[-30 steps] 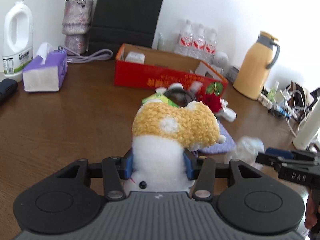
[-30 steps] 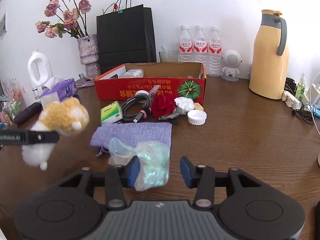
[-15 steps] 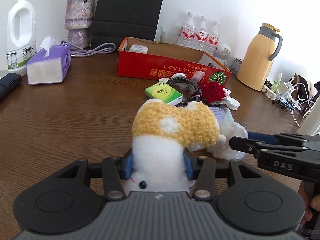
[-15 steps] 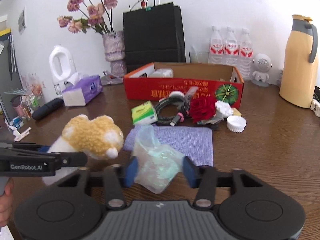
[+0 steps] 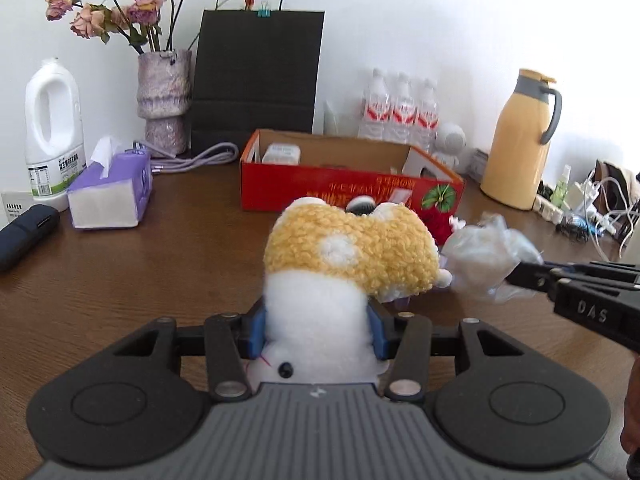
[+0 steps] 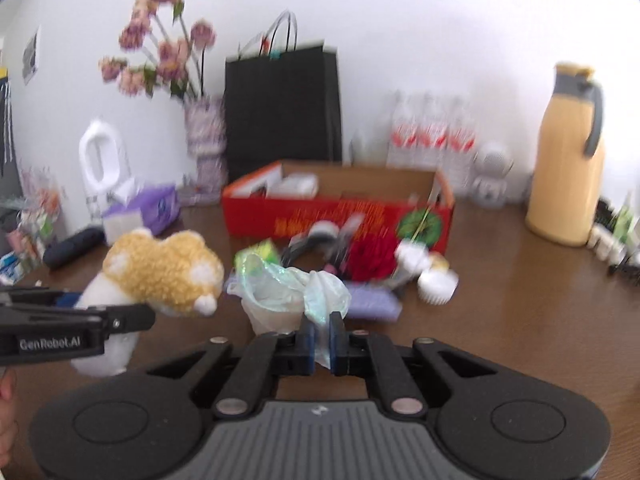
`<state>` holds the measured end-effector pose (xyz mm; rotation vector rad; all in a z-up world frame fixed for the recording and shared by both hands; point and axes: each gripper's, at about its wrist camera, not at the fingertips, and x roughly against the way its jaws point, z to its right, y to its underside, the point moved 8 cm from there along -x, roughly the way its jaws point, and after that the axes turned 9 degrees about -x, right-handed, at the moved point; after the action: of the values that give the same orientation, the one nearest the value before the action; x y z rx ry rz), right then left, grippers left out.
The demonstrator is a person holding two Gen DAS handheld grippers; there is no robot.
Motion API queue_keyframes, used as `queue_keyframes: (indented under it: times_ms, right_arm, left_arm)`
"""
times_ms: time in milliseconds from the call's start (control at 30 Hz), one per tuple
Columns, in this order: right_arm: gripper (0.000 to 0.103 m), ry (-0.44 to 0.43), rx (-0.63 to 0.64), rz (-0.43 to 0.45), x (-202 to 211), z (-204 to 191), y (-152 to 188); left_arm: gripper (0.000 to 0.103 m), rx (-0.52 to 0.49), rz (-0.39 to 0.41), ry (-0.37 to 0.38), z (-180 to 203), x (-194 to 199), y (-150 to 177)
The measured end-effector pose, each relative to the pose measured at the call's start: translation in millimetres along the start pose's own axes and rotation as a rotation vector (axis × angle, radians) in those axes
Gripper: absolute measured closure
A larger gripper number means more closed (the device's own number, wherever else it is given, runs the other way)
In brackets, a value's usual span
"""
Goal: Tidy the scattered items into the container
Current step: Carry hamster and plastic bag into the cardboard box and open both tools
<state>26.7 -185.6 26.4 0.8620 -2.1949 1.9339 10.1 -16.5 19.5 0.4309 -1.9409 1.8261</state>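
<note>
My left gripper [image 5: 316, 332] is shut on a white and yellow plush toy [image 5: 344, 256], held above the table; the same plush toy [image 6: 160, 272] shows at the left of the right wrist view. My right gripper [image 6: 320, 340] is shut on a crumpled clear plastic bag [image 6: 288, 292], lifted off the table; that plastic bag [image 5: 484, 256] appears beside the plush in the left wrist view. The red cardboard box [image 5: 344, 188] stands open behind them. In front of the box lie a red flower [image 6: 368, 260], a black cable [image 6: 308, 248], a green packet [image 6: 260, 250], a purple cloth [image 6: 372, 304] and a white cap [image 6: 436, 284].
A purple tissue box [image 5: 112, 192], a white jug [image 5: 52, 136], a flower vase [image 5: 164, 100] and a black paper bag [image 5: 256, 80] stand at the back left. Water bottles [image 5: 396, 108], a yellow thermos [image 5: 520, 140] and tangled chargers [image 5: 592, 208] fill the back right.
My right gripper has shut on the plastic bag and lifted it off the purple cloth. The left gripper kept its hold on the plush and tilted up a little.
</note>
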Motion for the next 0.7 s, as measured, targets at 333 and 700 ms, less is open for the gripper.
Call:
queue_keyframes:
  times_ms: [333, 700]
  right_arm:
    - [0.097, 0.027, -0.100, 0.135, -17.6, 26.3, -60.4]
    - [0.097, 0.056, -0.080, -0.008, -203.8, 67.5, -231.5]
  left_arm:
    - [0.054, 0.017, 0.117, 0.028, 0.2, -39.9, -74.4]
    - [0.054, 0.004, -0.036, 0.022, -15.7, -243.1, -230.0]
